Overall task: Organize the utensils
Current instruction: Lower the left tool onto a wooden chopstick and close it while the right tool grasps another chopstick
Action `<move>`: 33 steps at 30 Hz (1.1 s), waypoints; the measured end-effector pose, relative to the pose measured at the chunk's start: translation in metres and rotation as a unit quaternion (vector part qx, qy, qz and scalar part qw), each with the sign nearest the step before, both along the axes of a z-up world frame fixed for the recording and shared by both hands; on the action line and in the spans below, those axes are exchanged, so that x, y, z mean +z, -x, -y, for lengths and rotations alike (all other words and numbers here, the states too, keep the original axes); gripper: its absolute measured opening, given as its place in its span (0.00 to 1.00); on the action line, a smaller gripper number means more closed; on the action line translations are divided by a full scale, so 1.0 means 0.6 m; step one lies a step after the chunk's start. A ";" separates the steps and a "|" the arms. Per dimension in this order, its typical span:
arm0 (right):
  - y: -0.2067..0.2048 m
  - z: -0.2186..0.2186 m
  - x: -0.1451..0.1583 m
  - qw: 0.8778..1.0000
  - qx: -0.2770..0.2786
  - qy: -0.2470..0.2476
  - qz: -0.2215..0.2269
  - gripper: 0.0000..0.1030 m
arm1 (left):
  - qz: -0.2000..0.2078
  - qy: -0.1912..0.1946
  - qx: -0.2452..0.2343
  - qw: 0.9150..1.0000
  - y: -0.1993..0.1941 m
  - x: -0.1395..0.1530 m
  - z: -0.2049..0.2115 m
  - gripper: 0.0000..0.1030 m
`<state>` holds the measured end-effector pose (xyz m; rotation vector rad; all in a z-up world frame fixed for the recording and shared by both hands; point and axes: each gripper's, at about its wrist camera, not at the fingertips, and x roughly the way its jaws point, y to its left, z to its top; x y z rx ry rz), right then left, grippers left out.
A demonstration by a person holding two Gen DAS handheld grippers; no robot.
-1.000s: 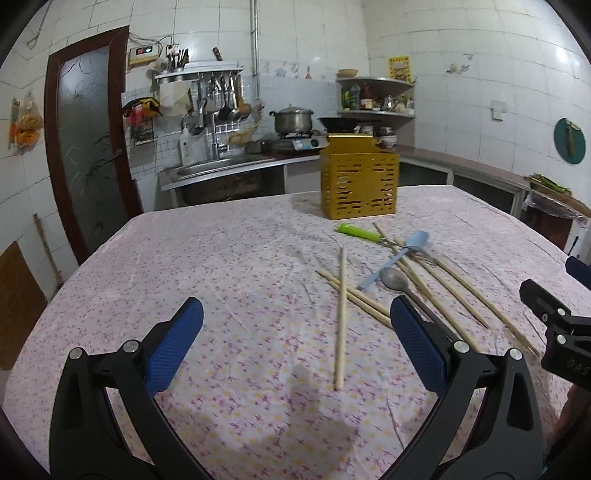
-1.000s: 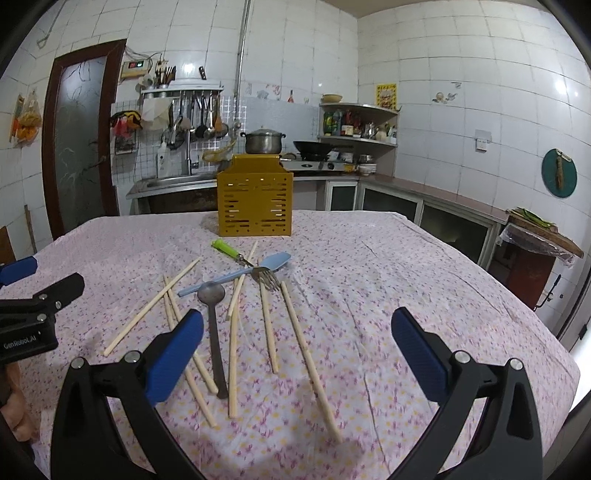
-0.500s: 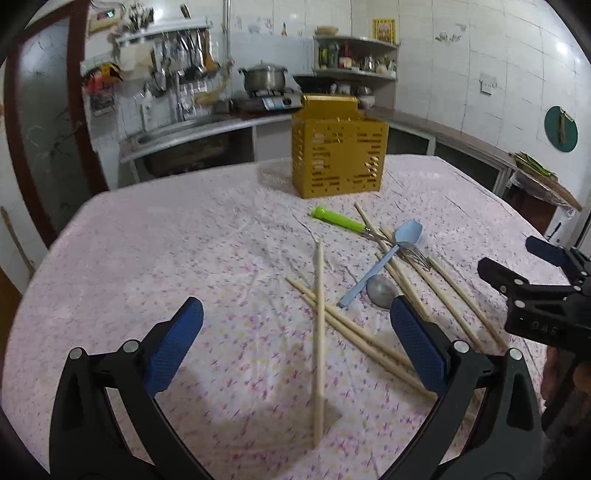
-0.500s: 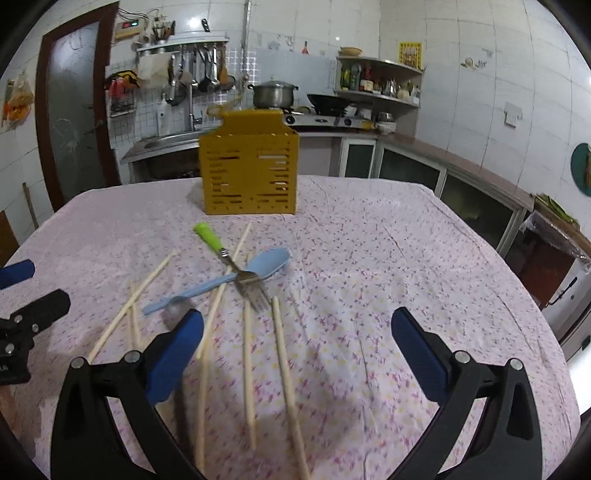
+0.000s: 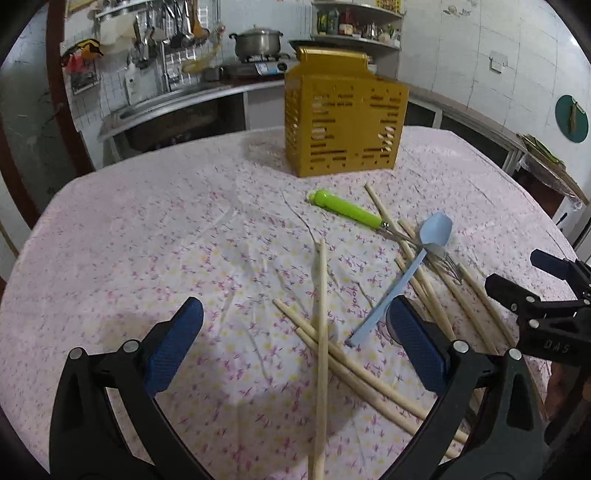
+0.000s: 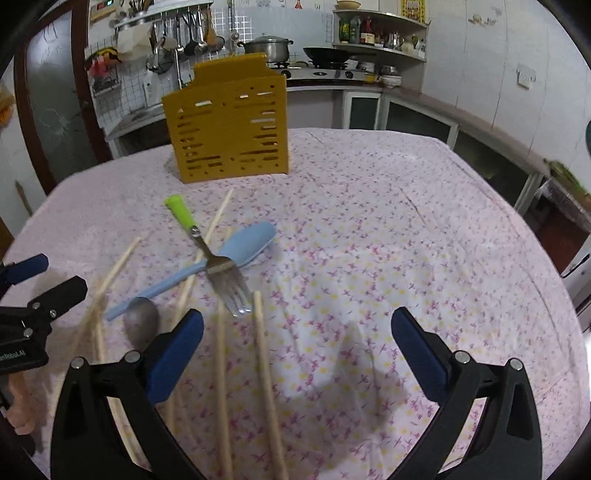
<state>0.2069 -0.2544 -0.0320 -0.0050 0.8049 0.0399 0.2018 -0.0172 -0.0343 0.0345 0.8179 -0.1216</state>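
A yellow slotted utensil holder [image 5: 345, 118] [image 6: 229, 127] stands at the far side of the table. Before it lie several wooden chopsticks [image 5: 322, 314] [image 6: 264, 354], a fork with a green handle [image 5: 347, 212] [image 6: 181, 214], a light blue spoon [image 5: 402, 280] [image 6: 243, 247] and a metal spoon [image 6: 141, 321]. My left gripper [image 5: 295, 347] is open, low over the chopsticks on the left of the pile. My right gripper [image 6: 297, 354] is open too, with two chopsticks reaching between its fingers, nothing gripped.
The table wears a pink flowered cloth [image 5: 166, 240] [image 6: 406, 240]. Behind it run a kitchen counter with a sink [image 5: 159, 107], a pot on a stove [image 6: 271, 46] and wall shelves [image 6: 376, 33]. A dark door [image 6: 51, 122] stands at the left.
Both grippers have moved forward and down toward the utensil pile, which now looms larger. Nothing was taken hold of; the utensils lie as before.
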 end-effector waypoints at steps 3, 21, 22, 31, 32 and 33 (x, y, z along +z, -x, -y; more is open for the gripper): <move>-0.007 -0.002 -0.019 1.000 0.005 0.000 -0.017 0.96 | -0.006 0.005 -0.003 1.000 -0.006 -0.016 0.003 0.94; -0.022 -0.013 -0.040 0.998 0.037 -0.018 -0.049 0.65 | -0.056 0.008 -0.022 0.998 -0.053 -0.055 0.011 0.47; -0.023 -0.010 -0.038 0.998 0.039 -0.024 -0.049 0.61 | -0.056 0.005 -0.023 0.998 -0.055 -0.054 0.012 0.45; -0.025 0.013 -0.033 0.994 0.049 -0.080 -0.059 0.39 | -0.071 -0.003 -0.028 0.997 -0.069 -0.052 0.020 0.42; -0.024 0.017 -0.031 0.993 0.046 -0.087 -0.058 0.39 | -0.072 -0.002 -0.029 0.997 -0.070 -0.051 0.021 0.41; -0.022 0.023 -0.027 0.994 0.039 -0.091 -0.052 0.39 | -0.074 0.000 -0.029 0.997 -0.070 -0.049 0.021 0.40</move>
